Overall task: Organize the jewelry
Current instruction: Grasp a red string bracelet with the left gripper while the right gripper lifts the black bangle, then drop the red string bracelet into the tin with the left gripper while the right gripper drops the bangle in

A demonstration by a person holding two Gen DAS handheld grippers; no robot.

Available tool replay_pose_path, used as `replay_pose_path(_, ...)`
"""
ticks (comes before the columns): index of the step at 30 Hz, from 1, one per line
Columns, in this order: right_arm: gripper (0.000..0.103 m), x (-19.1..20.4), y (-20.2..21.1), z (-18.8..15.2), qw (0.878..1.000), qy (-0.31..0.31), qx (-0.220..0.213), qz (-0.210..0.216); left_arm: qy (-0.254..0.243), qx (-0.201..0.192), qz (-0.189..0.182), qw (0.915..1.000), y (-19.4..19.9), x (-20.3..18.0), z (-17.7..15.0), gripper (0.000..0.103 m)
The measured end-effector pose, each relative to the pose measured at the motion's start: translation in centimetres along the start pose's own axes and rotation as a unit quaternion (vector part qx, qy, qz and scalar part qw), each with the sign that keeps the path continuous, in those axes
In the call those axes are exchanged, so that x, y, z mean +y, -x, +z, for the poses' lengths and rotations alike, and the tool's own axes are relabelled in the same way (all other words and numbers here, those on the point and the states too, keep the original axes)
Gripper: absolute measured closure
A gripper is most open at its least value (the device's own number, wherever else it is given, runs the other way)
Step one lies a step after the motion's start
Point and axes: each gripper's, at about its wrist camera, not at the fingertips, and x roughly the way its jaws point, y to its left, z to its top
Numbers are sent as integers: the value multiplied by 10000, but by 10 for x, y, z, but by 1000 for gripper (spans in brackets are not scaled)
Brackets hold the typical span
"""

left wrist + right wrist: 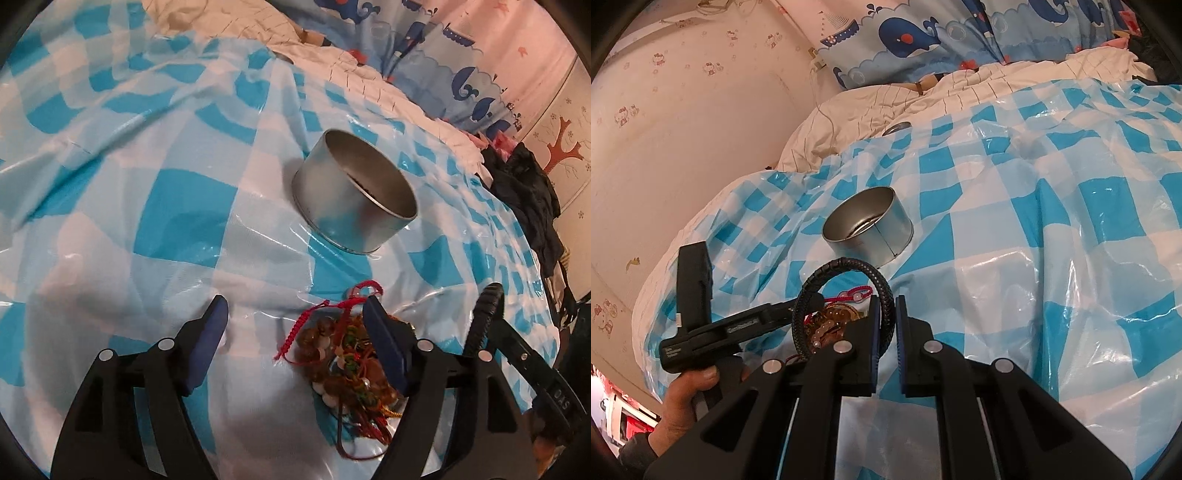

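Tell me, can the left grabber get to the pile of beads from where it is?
Probably yes. The left gripper is open, and the bead pile lies right by its right finger, with nothing covering it. It only needs a small shift sideways.

**A bedroom in a home**

A bed (871, 107) is seen, covered with a rumpled white quilt (960, 92) and overlaid by a blue-and-white checked plastic sheet (1034, 206). A whale-printed pillow (916, 40) is propped at the head. The wall (683, 122) is papered with a pink cartoon-cat pattern, and dark clothes (528, 192) are heaped at the bedside.
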Motion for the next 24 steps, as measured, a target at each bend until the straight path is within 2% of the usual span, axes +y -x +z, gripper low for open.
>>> replay_pose_path(1, 94, 0, 0, 0, 10000, -4, 0, -8, -45, 3, 2, 10000, -1, -2, -1, 33)
replay_pose_path(2, 94, 0, 0, 0, 10000, -12, -2, -14, -115, -19, -1, 9999, 0, -5, -3, 51)
replay_pose_path(3, 94, -1, 0, 0, 10000, -20, -7, -23, -177, 23, -82, 9998, 0, -6, -3, 86)
replay_pose_path(4, 94, 0, -1, 0, 10000, -25, -6, -26, -247, 106, -145, 9995, -1, -8, -3, 97)
replay_pose_path(5, 94, 0, -1, 0, 10000, -28, -3, -28, -402, 111, -134, 9990, 0, -13, -4, 100)
replay_pose_path(8, 94, 0, -1, 0, 10000, -35, -10, -31, -566, 95, -315, 9979, 11, -22, -5, 101)
replay_pose_path(11, 94, -2, 1, 1, 9999, -67, -73, -24, -450, -49, -698, 9965, 32, -24, -1, 101)
replay_pose_path(17, 94, 0, 4, 8, 9996, -62, -258, 35, -282, -361, -1178, 9920, 67, -27, 13, 101)
replay_pose_path(24, 94, 16, 4, 28, 9978, 258, -599, -68, -318, -444, -1451, 9879, 78, -41, 33, 101)
